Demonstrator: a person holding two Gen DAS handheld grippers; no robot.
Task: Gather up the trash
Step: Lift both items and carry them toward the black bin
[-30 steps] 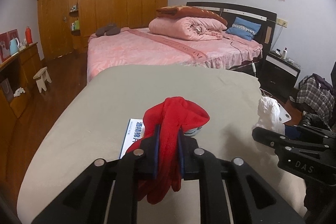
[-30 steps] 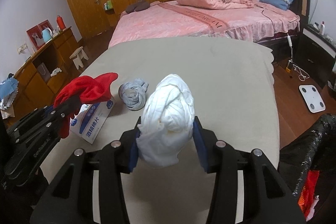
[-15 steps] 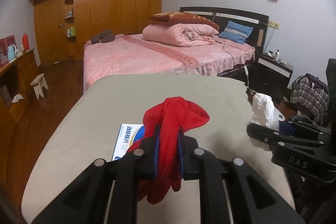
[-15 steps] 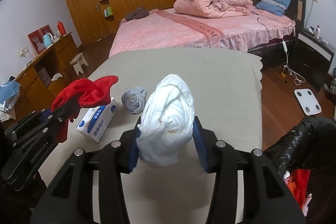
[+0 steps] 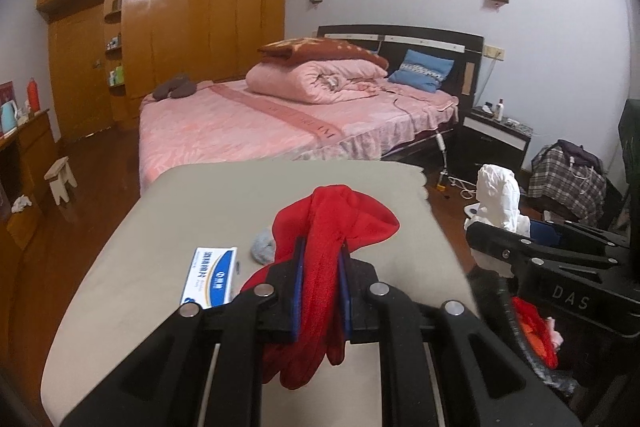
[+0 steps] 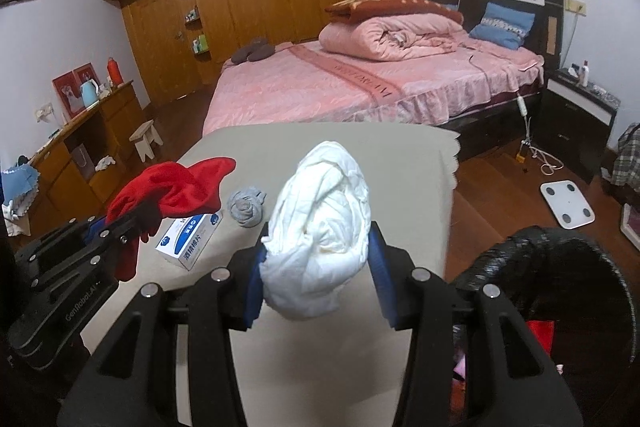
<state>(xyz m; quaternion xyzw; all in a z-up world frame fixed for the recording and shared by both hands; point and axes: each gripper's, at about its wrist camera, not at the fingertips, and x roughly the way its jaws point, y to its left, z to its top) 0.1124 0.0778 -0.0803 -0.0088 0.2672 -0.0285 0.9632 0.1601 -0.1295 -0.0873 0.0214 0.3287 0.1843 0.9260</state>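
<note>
Trash is held above the beige counter (image 6: 332, 151): a white crumpled wad (image 6: 320, 243) is clamped in the right gripper (image 6: 316, 279), a red cloth (image 5: 320, 267) in the left gripper (image 5: 320, 291). A grey ball (image 6: 245, 207) lies beside a blue-white box (image 6: 190, 239).

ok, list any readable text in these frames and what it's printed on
"DAS": on the right gripper body, seen from the left wrist.
"GenRobot.AI": on the left gripper body, last letters unclear.
Blue and white box on the beige table: Chinese characters, too blurred to read.
Bed runner: woven lettering, illegible.
</note>
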